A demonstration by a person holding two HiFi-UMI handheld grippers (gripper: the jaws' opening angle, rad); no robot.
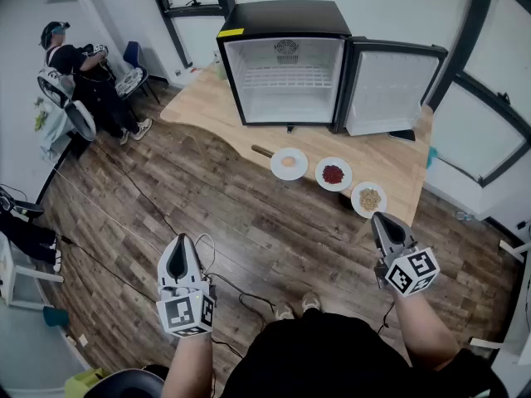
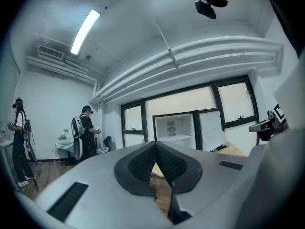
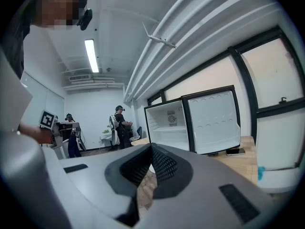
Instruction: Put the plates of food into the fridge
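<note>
Three white plates lie in a row on the wooden table (image 1: pixel 207 106) in front of the fridge: one with pale orange food (image 1: pixel 288 163), one with red food (image 1: pixel 333 174), one with brownish food (image 1: pixel 368 198). The small black fridge (image 1: pixel 286 73) stands open, its white inside bare, its door (image 1: pixel 390 89) swung to the right. My left gripper (image 1: pixel 177 240) hangs shut and holds nothing, over the wooden floor, well short of the table. My right gripper (image 1: pixel 381 219) is shut too, holds nothing, and sits just below the brownish plate. The fridge (image 2: pixel 174 127) (image 3: pixel 167 123) shows past both grippers' closed jaws.
A phone (image 1: pixel 401 135) lies on the table by the fridge door. A short brown stick (image 1: pixel 261 150) rests left of the plates. Cables (image 1: pixel 124 222) run across the floor. A person (image 1: pixel 83 73) with gear stands at the far left, near a white chair (image 1: pixel 17 264).
</note>
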